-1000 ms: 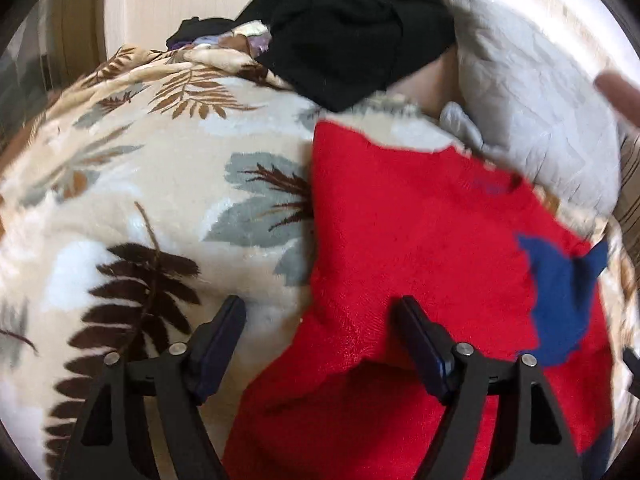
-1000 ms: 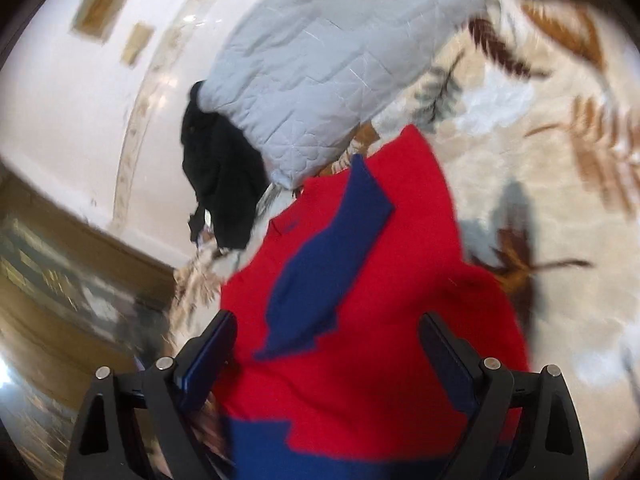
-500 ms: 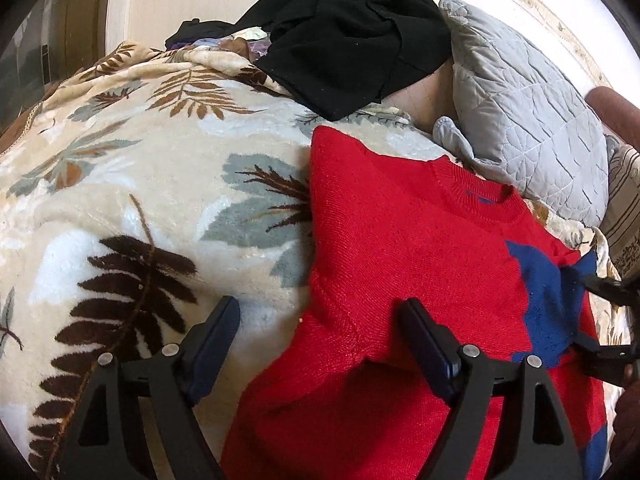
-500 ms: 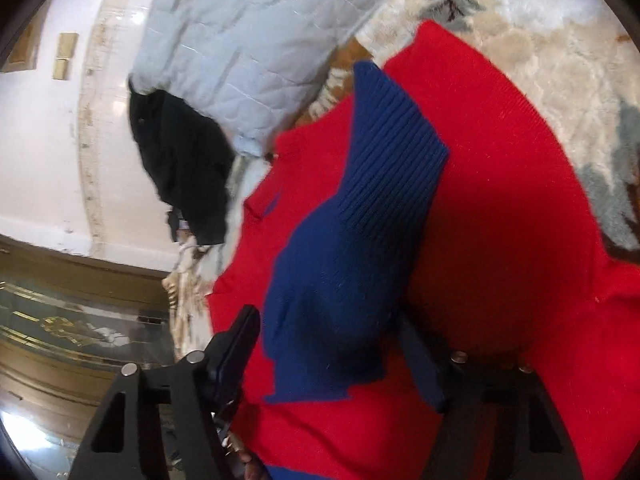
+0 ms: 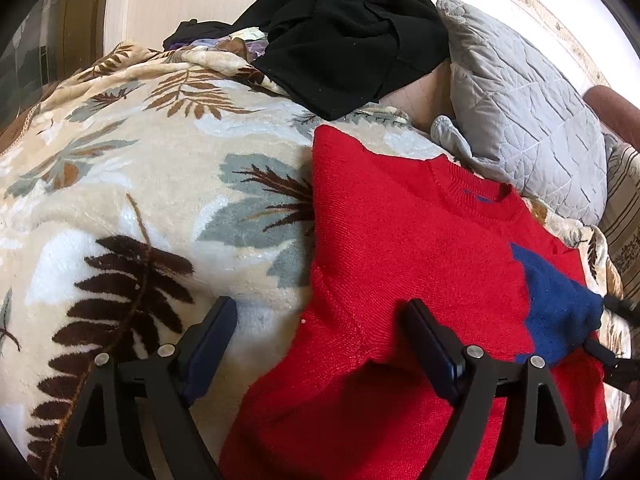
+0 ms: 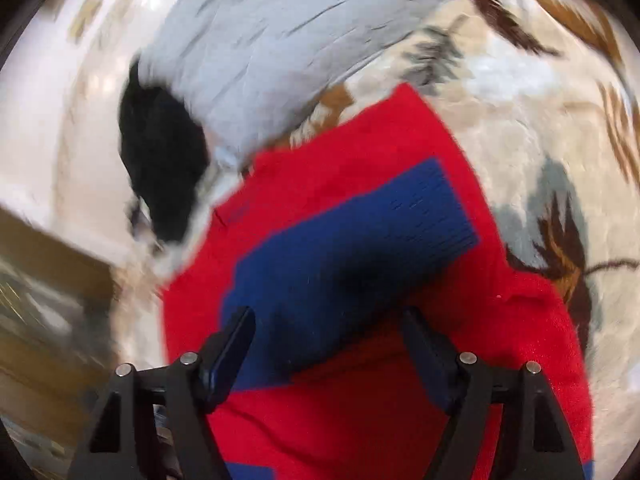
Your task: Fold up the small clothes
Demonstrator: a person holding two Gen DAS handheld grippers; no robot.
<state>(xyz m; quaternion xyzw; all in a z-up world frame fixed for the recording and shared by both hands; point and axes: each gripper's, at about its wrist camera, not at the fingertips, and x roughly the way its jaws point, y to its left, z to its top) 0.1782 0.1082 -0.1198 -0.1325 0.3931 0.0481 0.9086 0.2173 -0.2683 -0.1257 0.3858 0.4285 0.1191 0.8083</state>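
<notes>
**A:** Left wrist view first, from the nearest thing outward?

**B:** My left claw [image 5: 316, 334] is spread wide and grips nothing. One finger [image 5: 210, 344] hangs over the leaf-print blanket [image 5: 132, 184], the other finger [image 5: 430, 350] over the red sweater [image 5: 400, 248], so the sweater's side edge runs between them. The sweater lies flat on the blanket, collar away from me. A navy sleeve [image 5: 556, 304] is folded in across its far side, and the tips of my right claw [image 5: 608, 328] show at that sleeve at the frame's edge. Beyond the collar leans a grey quilted pillow [image 5: 528, 112], and a heap of black clothes [image 5: 352, 36] sits beside it, farther back on the blanket.

**A:** And the right wrist view?

**B:** It is blurred. My right claw [image 6: 328, 340] also stands wide apart, and the navy sleeve [image 6: 348, 264] lies between its fingers, draped over the red sweater [image 6: 400, 140]. I cannot tell whether either finger touches the knit, but the claw is not clamped on it. Past the sweater the blanket [image 6: 540, 120] spreads out, then the grey quilted pillow [image 6: 280, 40] with the black clothes [image 6: 160, 168] at its end.
</notes>
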